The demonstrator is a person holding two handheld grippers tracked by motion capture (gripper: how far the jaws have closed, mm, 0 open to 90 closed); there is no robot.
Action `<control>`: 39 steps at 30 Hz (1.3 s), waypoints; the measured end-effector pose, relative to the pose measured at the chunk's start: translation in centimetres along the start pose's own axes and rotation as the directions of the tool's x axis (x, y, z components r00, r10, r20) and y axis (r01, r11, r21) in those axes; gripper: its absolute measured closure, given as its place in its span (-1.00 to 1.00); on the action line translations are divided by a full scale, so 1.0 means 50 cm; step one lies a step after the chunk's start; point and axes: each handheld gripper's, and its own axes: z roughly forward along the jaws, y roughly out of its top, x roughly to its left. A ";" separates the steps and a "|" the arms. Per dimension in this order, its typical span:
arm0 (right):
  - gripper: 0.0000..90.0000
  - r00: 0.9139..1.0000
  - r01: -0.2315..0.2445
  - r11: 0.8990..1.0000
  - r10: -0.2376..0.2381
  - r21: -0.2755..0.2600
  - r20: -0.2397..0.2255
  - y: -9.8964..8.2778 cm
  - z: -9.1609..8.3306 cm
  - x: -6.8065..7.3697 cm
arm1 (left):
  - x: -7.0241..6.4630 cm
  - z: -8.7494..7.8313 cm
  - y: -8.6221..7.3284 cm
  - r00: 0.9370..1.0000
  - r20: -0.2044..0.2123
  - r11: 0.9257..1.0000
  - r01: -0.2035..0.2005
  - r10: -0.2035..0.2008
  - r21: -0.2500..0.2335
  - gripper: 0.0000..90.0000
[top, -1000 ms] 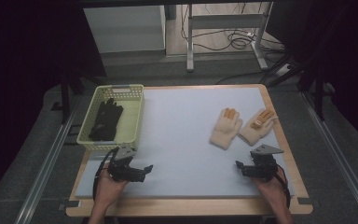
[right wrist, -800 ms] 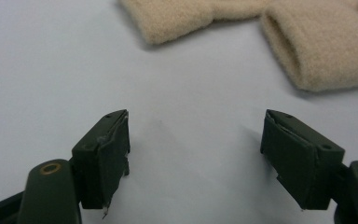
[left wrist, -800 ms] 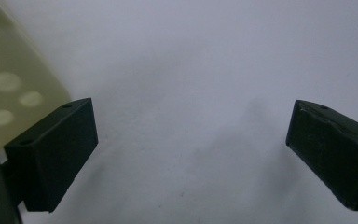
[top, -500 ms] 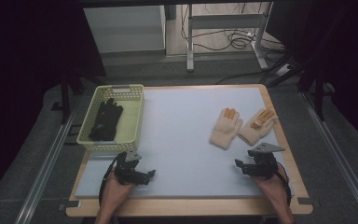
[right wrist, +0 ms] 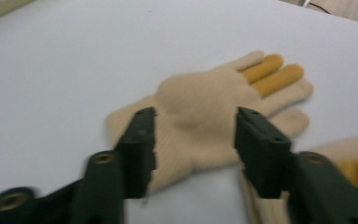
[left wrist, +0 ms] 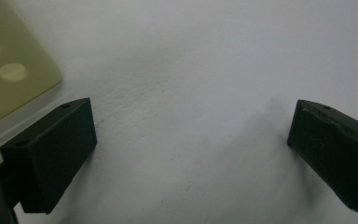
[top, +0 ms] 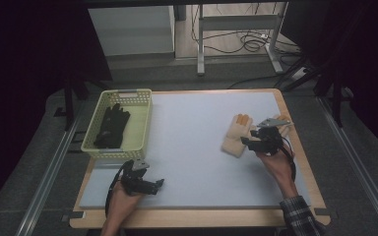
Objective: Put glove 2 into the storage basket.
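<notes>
Two cream knit gloves with orange fingertips lie on the right of the pale mat point(top: 192, 123). The nearer glove point(top: 235, 136) point(right wrist: 205, 107) lies flat, palm area between and just beyond my right gripper's point(top: 248, 142) point(right wrist: 193, 140) jaws. Those jaws have just been closing and still stand apart, pads not pressing the glove. The second glove point(top: 285, 123) point(right wrist: 349, 158) is mostly hidden behind that gripper. My left gripper point(top: 153, 186) point(left wrist: 191, 149) rests low over the mat near the front left, wide open with nothing between its jaws.
A yellow-green plastic basket point(top: 140, 125) point(left wrist: 9, 70) stands at the left of the mat with black gloves point(top: 110, 127) inside. The wooden table edge point(top: 197, 219) frames the mat. Metal rails run along both sides; cables lie on the floor behind.
My right hand has moved forward from the front right corner to the cream gloves, with its jaws narrower. The left gripper has barely shifted.
</notes>
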 end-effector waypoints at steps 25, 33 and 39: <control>0.19 0.999 0.032 0.995 -0.028 0.095 -0.042 0.033 0.102 0.039 | 0.000 0.000 0.000 1.000 -0.001 1.000 0.000 0.000 -0.001 -0.97; 0.14 0.975 0.088 0.995 -0.075 0.053 -0.207 0.035 0.034 0.156 | 0.000 0.000 0.000 1.000 -0.001 1.000 -0.001 0.001 -0.001 -0.97; 0.00 0.946 0.120 0.990 -0.091 0.075 -0.312 -0.004 0.038 0.249 | 0.000 0.000 0.000 1.000 -0.002 1.000 -0.002 0.002 -0.001 -0.97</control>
